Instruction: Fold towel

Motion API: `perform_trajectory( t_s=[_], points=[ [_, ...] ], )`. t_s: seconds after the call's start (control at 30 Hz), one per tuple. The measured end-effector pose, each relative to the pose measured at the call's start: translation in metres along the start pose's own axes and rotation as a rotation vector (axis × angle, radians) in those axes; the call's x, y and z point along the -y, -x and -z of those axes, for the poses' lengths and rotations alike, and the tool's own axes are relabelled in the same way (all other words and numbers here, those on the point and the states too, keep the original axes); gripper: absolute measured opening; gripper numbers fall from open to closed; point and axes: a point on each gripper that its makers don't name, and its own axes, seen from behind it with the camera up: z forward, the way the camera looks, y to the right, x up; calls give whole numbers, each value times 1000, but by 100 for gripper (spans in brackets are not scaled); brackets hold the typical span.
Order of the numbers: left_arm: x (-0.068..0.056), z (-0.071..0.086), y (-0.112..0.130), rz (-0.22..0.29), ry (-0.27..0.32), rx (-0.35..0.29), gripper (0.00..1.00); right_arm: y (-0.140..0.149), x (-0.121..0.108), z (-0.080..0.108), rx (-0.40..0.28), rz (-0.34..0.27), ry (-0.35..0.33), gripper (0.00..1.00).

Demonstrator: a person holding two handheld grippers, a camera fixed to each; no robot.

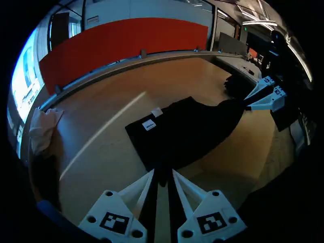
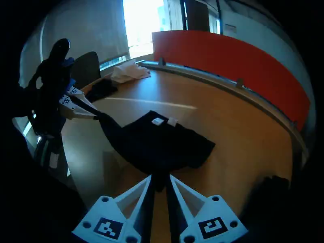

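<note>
Print on small white tags (image 1: 149,124) of black cloth towel (image 1: 190,129), frame centre — too small to read. Lower right of right gripper view, dark heap (image 2: 275,184) — too dim to identify.

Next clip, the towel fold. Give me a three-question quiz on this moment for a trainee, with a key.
1. True or false: the black towel lies fully flat on the wooden table, with nothing gripping it.
2. What are the left tongs and the right tongs shut on? A) the same towel, at different spots along its edge; B) two separate cloths; C) nothing.
3. Fill in: the small labels on the towel are ___ in colour.
Key: 1 false; 2 A; 3 white.
</note>
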Motion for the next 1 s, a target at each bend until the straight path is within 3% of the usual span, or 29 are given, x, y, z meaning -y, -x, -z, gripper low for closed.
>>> perform_trajectory(
  t_s=[0.6, 1.0],
  points=[
    [-5, 19, -8, -17, 12, -4, 15, -3, 12, 19, 15, -10, -27, 17],
    [-6, 18, -10, -16, 16, -5, 15, -3, 10, 18, 19, -8, -26, 17]
  ],
)
